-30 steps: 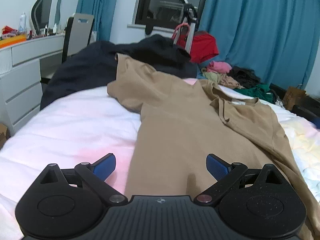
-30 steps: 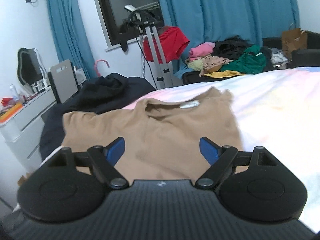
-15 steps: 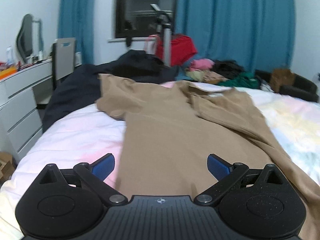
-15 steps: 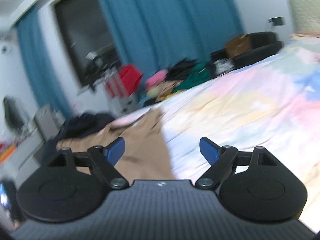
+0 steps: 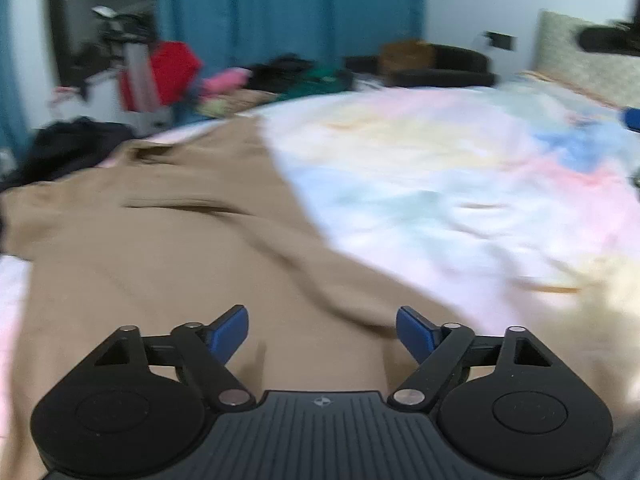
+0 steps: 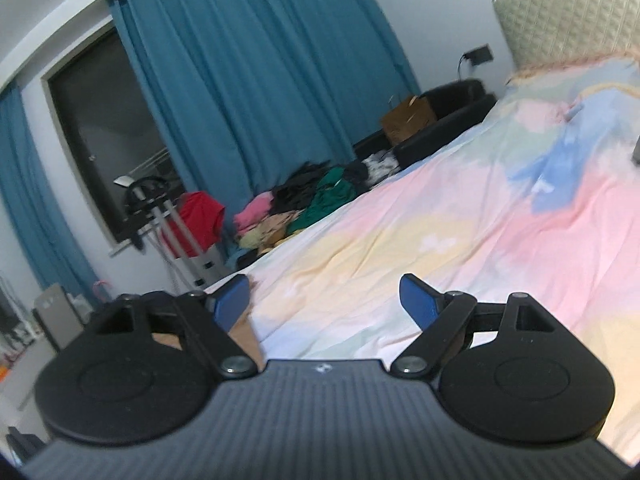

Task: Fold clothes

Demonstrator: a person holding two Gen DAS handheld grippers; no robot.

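Both tongs are gaping empty: the left gripper (image 5: 322,330), closing, is hovering over the shirt (image 5: 160,264); the right gripper (image 6: 324,304) is facing bare bed (image 6: 460,240), shirt leftward.

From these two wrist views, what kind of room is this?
Most likely a bedroom at home: a bed with a pastel quilt and padded headboard, teal curtains by a dark window, and loose clothes piled on the far side.

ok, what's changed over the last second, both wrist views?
Both grippers swung right across the bed. The left gripper is closing, over the tan shirt without pinching it. The right gripper stays open and empty. The shirt lies where it was.
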